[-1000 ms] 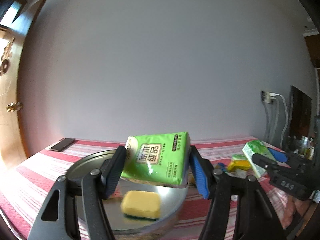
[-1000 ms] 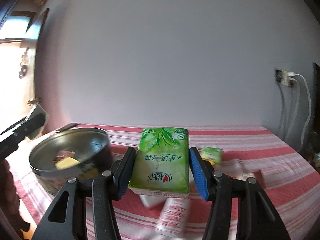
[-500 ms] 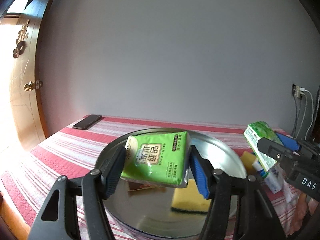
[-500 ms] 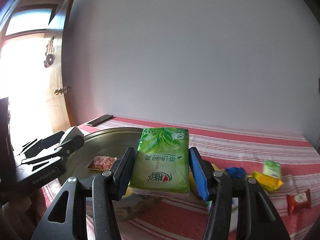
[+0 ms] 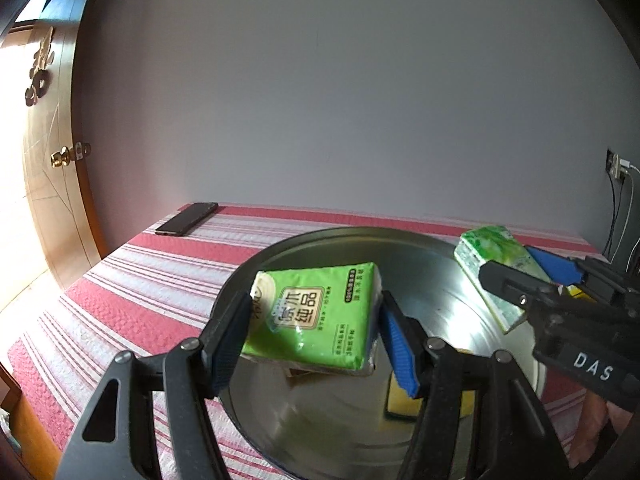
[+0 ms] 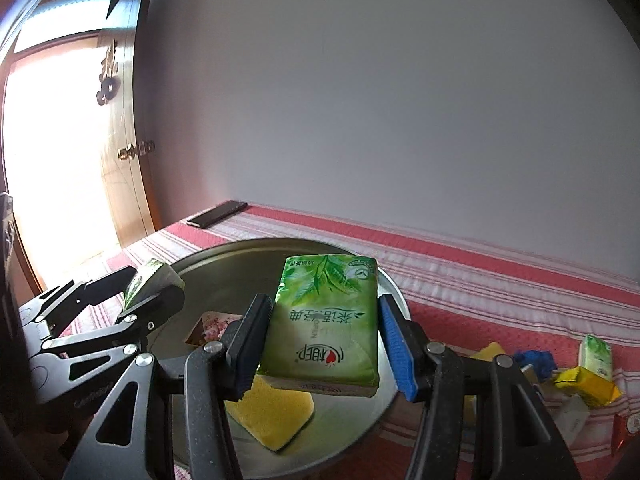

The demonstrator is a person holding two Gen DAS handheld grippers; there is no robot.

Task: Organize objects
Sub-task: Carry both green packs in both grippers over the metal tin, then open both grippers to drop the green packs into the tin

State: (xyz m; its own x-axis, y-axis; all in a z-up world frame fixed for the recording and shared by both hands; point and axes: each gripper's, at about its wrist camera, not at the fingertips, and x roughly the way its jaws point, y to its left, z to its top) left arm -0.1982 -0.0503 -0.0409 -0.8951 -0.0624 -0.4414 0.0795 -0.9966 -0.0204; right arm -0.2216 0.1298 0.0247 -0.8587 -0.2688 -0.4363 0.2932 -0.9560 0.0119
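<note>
My left gripper (image 5: pixel 316 340) is shut on a green tissue pack (image 5: pixel 314 318) and holds it above the left half of a round metal basin (image 5: pixel 432 256). My right gripper (image 6: pixel 324 344) is shut on a leaf-printed green tissue pack (image 6: pixel 324 320) and holds it over the basin (image 6: pixel 224 256) from the right side. In the basin lie a yellow sponge (image 6: pixel 272 416) and a small pink-flowered packet (image 6: pixel 210 326). Each gripper shows in the other's view: the right one (image 5: pixel 532 280), the left one (image 6: pixel 152 292).
The basin stands on a table with a red and white striped cloth (image 5: pixel 152 280). A black phone (image 5: pixel 186 219) lies at the far left corner. Several small packets, yellow (image 6: pixel 588 384), blue (image 6: pixel 534 360) and green (image 6: pixel 596 356), lie right of the basin. A wooden door (image 5: pixel 52 168) is to the left.
Both grippers have moved over the basin with their tissue packs still held. The right one came in from the right of the table.
</note>
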